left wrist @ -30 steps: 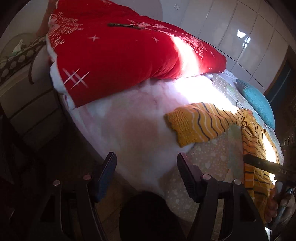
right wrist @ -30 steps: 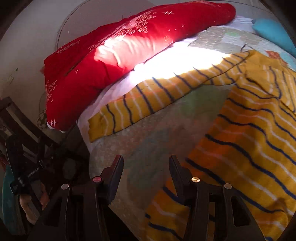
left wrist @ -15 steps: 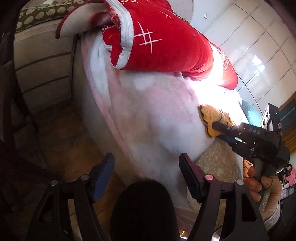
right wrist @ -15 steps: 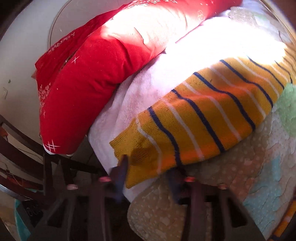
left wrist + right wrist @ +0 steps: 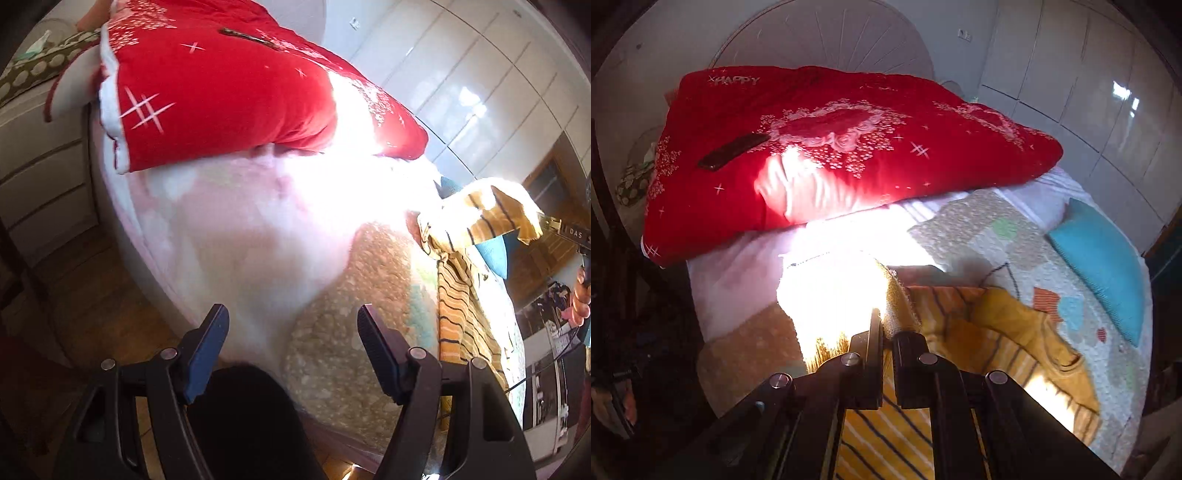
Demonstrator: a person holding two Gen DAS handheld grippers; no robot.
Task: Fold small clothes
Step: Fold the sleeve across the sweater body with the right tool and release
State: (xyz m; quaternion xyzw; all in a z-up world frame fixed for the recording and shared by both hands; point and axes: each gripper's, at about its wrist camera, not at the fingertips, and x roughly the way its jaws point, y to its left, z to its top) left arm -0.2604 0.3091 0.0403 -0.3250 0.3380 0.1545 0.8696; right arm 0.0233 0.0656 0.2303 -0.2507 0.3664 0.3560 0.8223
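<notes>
Sunlit bedroom: a round bed (image 5: 960, 218) with a patchwork quilt carries the work, a red "HAPPY" quilt (image 5: 849, 147) heaped at its head with a dark flat object I cannot identify lying on top, a teal pillow (image 5: 1104, 258) off to one side, and pale wardrobe doors (image 5: 480, 92) behind.

On the bed lies the yellow striped sweater (image 5: 1015, 332), mostly flat. The right gripper (image 5: 884, 332) is clenched on the sleeve cuff (image 5: 480, 210); its jaws have just closed, and the knit sits pinched between the fingers. The sleeve hangs raised off the bed, sun glare washing out the fabric nearest the lens in the right wrist view. Holding it by the cuff makes sense: that end lets the whole sleeve be swung across the body of the sweater in one go, which I judge to be the fold in hand.

The left gripper (image 5: 291, 343) hangs near the bed's edge with its fingers (image 5: 207, 343) spread and nothing between them, well apart from the sweater. Probably it waits to pin or take another edge.
</notes>
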